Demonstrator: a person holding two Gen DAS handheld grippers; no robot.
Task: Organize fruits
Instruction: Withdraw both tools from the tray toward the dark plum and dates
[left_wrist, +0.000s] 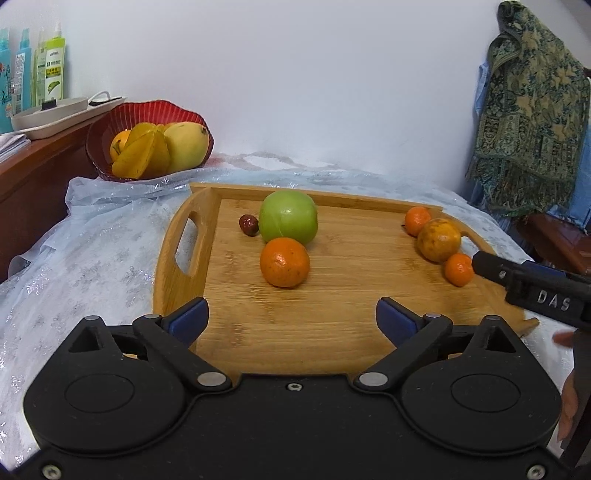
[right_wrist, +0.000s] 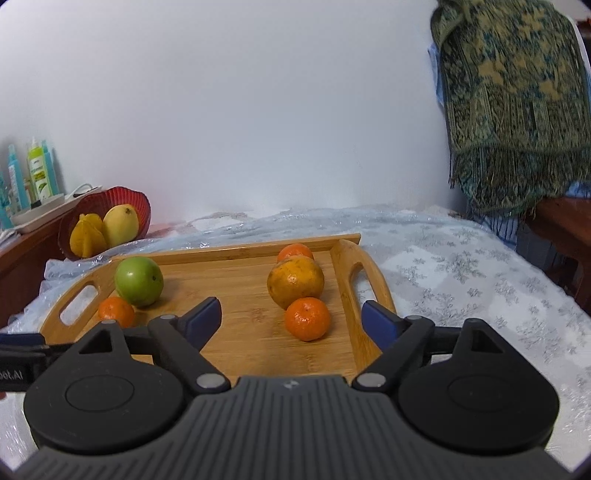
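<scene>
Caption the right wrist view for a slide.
Open right gripper hovers before a small orange on the bamboo tray.

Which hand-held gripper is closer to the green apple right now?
Left. The left hand-held gripper faces the green apple across the tray's left half; the right hand-held gripper sits by the oranges on the tray's right side.

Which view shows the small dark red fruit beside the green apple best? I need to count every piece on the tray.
The left wrist view: the small dark red fruit sits in plain sight on the wooden tray, touching the green apple on its left side. In the right wrist view the green apple hides it entirely.
</scene>
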